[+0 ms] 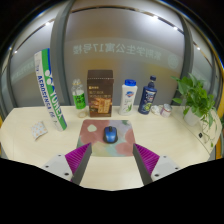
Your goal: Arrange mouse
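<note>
A blue mouse (110, 133) lies on a multicoloured mouse mat (103, 137) on the pale table (40, 150), just ahead of my fingers and roughly centred between them. My gripper (112, 160) is open and empty, its purple pads (81, 158) spread wide with bare table between them. The near edge of the mat lies between the fingertips.
Behind the mat stand a tall green-and-white tube (50, 90), a clear bottle (77, 100), a brown box (100, 95), a white bottle (129, 96) and a dark blue bottle (148, 97). A potted plant (195, 100) is to the right, a small white packet (38, 130) to the left.
</note>
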Demonstrator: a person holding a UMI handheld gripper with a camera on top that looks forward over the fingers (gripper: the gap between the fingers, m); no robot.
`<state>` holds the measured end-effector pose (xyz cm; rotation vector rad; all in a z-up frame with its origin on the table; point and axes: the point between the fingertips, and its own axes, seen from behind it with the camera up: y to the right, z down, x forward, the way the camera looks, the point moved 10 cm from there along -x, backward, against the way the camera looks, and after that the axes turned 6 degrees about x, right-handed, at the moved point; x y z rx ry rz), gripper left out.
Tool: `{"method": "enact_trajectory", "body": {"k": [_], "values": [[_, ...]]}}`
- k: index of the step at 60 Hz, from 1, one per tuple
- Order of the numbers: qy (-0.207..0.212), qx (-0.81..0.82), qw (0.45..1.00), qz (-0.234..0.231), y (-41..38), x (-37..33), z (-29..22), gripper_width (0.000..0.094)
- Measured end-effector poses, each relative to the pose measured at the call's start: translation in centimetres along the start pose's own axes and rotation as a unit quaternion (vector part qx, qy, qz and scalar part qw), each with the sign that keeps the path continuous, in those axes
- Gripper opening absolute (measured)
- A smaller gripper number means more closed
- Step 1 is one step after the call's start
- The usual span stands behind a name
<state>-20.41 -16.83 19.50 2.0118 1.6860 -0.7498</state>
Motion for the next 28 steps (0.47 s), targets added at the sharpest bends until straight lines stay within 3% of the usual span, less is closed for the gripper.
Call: {"method": "enact_trajectory", "body": {"k": [28], "values": [[0.002, -0.007, 1.000, 0.015, -0.5, -7.8, 2.3, 0.0849]]}}
